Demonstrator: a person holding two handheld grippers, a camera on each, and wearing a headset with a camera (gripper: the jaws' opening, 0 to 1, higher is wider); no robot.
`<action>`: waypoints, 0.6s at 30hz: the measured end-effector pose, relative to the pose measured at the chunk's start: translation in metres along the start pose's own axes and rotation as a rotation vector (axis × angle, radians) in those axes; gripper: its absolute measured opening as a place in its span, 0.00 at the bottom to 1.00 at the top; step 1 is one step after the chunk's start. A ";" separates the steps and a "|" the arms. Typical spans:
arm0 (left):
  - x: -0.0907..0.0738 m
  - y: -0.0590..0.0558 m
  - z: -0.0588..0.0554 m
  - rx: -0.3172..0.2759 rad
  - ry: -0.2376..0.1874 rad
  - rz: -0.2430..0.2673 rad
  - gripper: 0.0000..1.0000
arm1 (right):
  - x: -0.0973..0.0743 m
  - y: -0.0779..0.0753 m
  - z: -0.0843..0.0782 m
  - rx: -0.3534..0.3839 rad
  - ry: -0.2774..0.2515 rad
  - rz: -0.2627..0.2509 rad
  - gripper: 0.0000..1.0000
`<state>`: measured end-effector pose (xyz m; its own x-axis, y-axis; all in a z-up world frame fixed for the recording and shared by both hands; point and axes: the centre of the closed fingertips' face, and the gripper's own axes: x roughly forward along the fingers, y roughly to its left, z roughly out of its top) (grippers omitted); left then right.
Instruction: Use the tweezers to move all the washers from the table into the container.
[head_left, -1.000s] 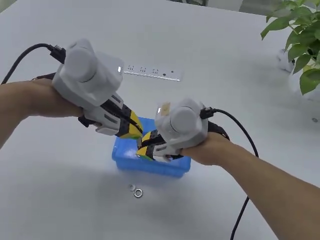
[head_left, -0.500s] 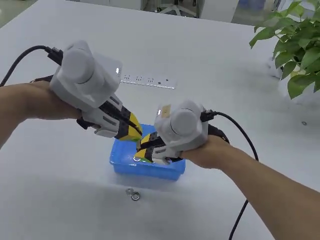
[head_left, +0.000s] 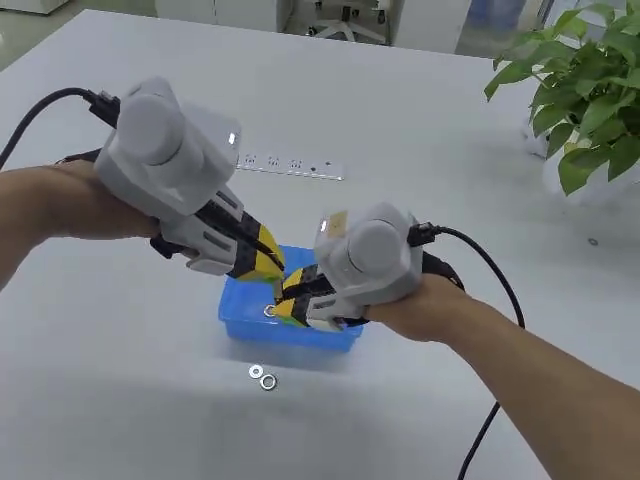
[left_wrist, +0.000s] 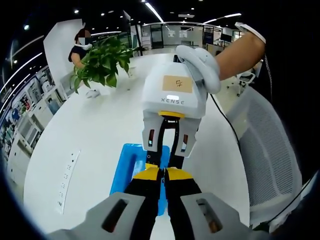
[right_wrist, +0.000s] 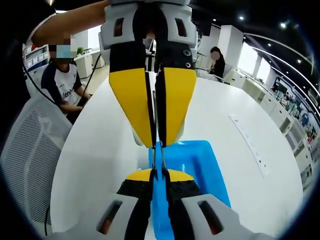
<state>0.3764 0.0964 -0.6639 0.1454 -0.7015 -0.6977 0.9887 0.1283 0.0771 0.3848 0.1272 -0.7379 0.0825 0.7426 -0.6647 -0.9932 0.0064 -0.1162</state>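
Head view farther up white table (head_left: 450, 140)

Only thing we can actually read is "XENSE", in small grey letters on the white body of the right gripper (left_wrist: 163, 161), as the left gripper view shows it. Just above that we see a tan sticker (left_wrist: 176, 83) with a handwritten scribble, maybe "Cx", but we can't make it out for sure.

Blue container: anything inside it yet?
The visible floor of the blue container looks bare in the right gripper view. The left gripper and right gripper cover the rest, so what lies there cannot be told.
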 end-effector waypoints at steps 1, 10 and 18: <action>0.000 -0.001 0.000 0.002 0.000 0.001 0.06 | -0.001 0.001 0.000 -0.003 0.000 -0.002 0.11; 0.005 -0.015 0.000 0.002 -0.001 -0.007 0.06 | -0.002 0.016 -0.007 0.000 0.006 0.004 0.11; 0.014 -0.030 -0.011 -0.013 0.007 -0.033 0.06 | 0.006 0.033 -0.016 0.017 0.008 0.027 0.11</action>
<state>0.3484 0.0902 -0.6836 0.1120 -0.7008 -0.7045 0.9925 0.1138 0.0445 0.3536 0.1214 -0.7579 0.0564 0.7370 -0.6736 -0.9963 -0.0018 -0.0854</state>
